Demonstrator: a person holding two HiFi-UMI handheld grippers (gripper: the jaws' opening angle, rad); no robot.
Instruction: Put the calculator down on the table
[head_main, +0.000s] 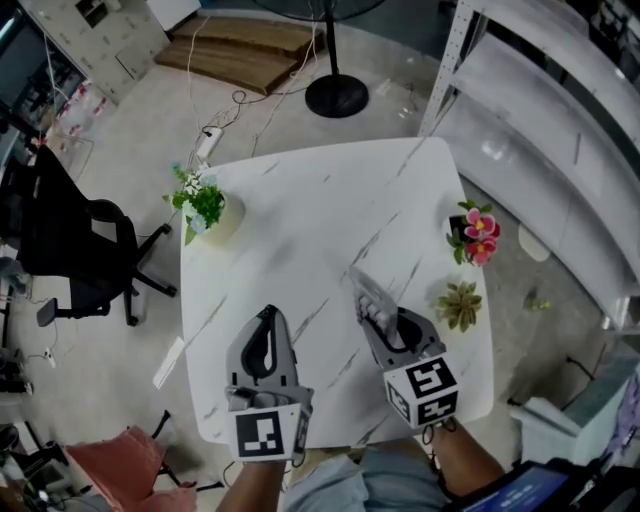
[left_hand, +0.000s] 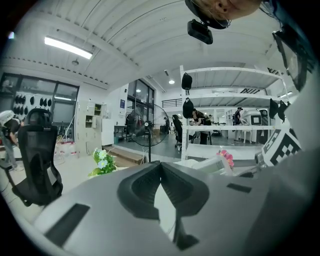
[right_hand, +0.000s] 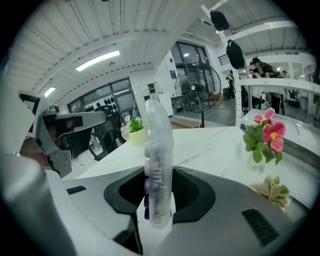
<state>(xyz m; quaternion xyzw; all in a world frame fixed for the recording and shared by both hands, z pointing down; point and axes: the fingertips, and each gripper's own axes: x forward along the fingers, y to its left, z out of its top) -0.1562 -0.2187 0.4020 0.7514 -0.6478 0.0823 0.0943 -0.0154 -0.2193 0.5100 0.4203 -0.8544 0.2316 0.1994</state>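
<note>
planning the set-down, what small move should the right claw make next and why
Probably lower the right claw a little further toward the table, tipping the calculator toward flat. The claw grips the calculator on edge, it appears to be above the table rather than resting on it, and open marble lies just ahead of it.

Your left gripper has its jaws closed tip to tip, with nothing between them. Just past the tips stands the fan. Left of the fan sits a pot of white flowers, and farther left a black office chair. Right of the fan rise white shelves, with pink flowers low before them.
</note>
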